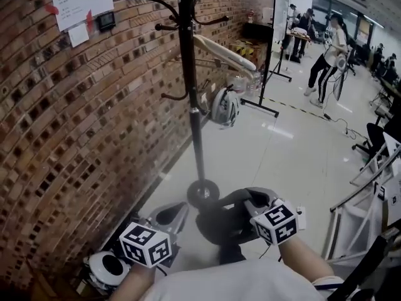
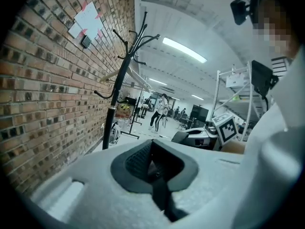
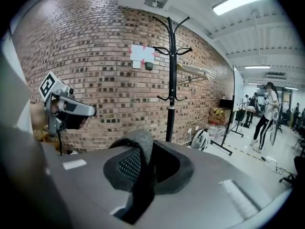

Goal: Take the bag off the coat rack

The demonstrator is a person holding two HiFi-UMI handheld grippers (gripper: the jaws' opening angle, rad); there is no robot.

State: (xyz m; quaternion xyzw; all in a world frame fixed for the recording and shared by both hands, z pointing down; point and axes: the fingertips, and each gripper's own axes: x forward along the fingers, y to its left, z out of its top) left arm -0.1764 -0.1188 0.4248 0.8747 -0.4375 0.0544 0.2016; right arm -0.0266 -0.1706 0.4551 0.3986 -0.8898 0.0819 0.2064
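Note:
The black coat rack (image 1: 188, 74) stands by the brick wall, its hooks bare, its round base (image 1: 202, 193) on the floor. My right gripper (image 1: 241, 200) is low, just right of the base, shut on a dark grey felt strap (image 3: 139, 149) that loops over its jaws. The dark grey bag (image 1: 219, 226) hangs below that gripper, clear of the rack. My left gripper (image 1: 172, 216) is to the left of the bag, jaws together with nothing in them (image 2: 155, 168). The rack (image 3: 170, 80) stands ahead in the right gripper view.
The brick wall (image 1: 75, 118) runs along the left, with papers (image 1: 84, 2) pinned on it. A grey-white helmet (image 1: 224, 107) lies beyond the rack. A stand on black feet (image 1: 269, 55) and people (image 1: 329, 55) are farther back. A white frame (image 1: 363, 212) is at the right.

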